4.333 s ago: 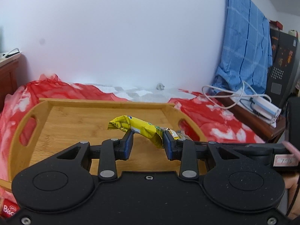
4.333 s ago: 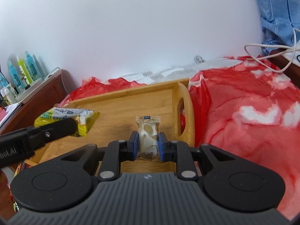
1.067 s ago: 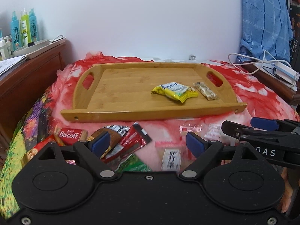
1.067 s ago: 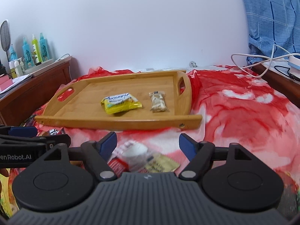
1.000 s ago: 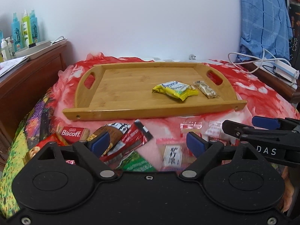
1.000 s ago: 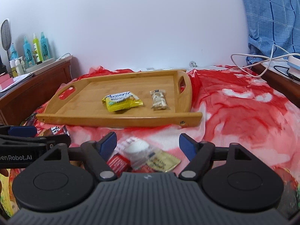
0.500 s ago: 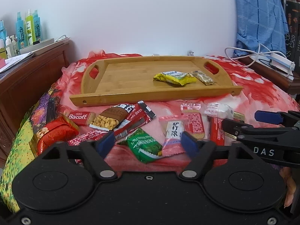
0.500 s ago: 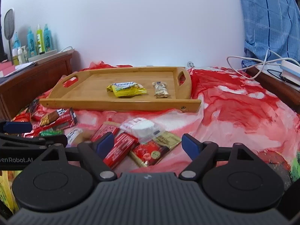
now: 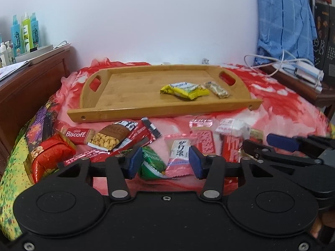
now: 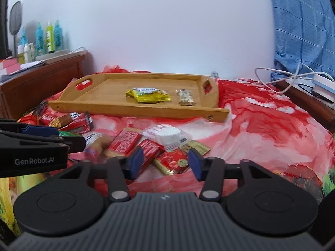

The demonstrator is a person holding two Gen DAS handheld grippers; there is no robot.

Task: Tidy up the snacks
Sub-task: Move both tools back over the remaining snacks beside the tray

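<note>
My left gripper [image 9: 163, 162] is spread wide with nothing between its pads, poised over a green packet [image 9: 151, 164] and a pink packet [image 9: 178, 154]. My right gripper [image 10: 165, 163] is equally parted above the red packets [image 10: 146, 149]. Beyond the loose snacks on the red cloth [image 10: 261, 121], the wooden tray [image 9: 134, 108] carries a yellow packet [image 9: 185, 90] and a small nut bar [image 9: 216, 89], side by side.

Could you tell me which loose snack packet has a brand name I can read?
The red Biscoff packet, at the left end of the pile, beside the peanut bar.
</note>
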